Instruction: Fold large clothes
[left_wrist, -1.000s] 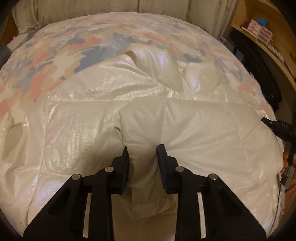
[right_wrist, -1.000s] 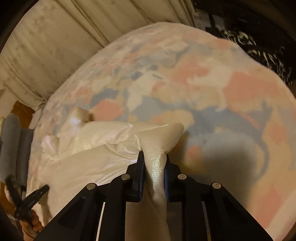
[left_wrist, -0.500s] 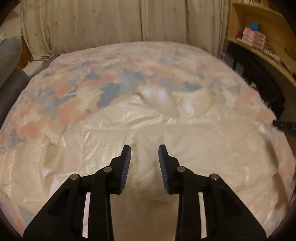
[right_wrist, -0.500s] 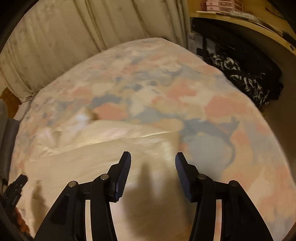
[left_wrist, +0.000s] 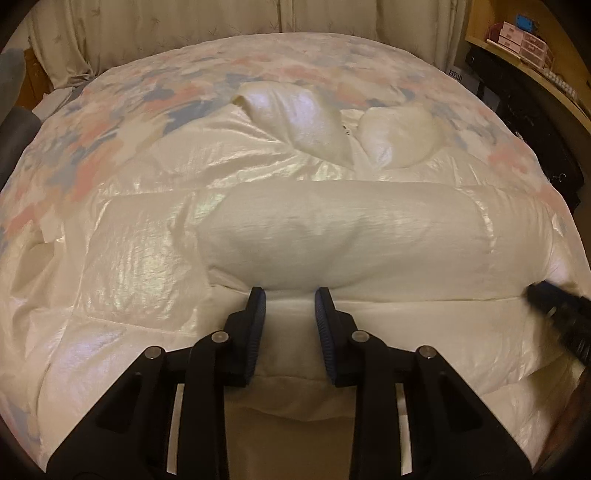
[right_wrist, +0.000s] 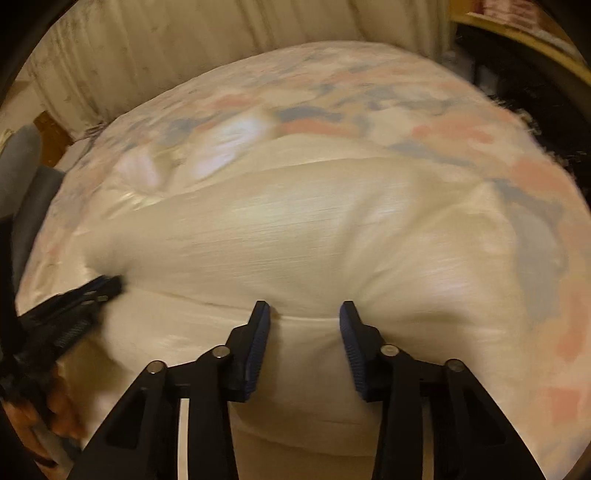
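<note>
A large cream puffy jacket (left_wrist: 332, 236) lies spread on the bed, its sleeve folded across the body as a long padded roll. It also fills the right wrist view (right_wrist: 295, 236). My left gripper (left_wrist: 288, 299) is open and empty, fingertips at the near edge of the folded sleeve. My right gripper (right_wrist: 304, 312) is open and empty, fingertips against the jacket's near fold. The right gripper shows at the right edge of the left wrist view (left_wrist: 557, 306). The left gripper shows blurred at the left of the right wrist view (right_wrist: 74, 302).
The bed has a pastel pink, blue and cream cover (left_wrist: 147, 96). Cream curtains (left_wrist: 184, 22) hang behind it. A wooden shelf with boxes (left_wrist: 524, 37) and dark items (left_wrist: 535, 122) stand to the right. A grey chair (right_wrist: 22, 173) is at the left.
Both grippers let go of the jacket folds they were pinching and opened. They dropped back down to the near edge of the folded sleeve, which now lies flat across the jacket.
</note>
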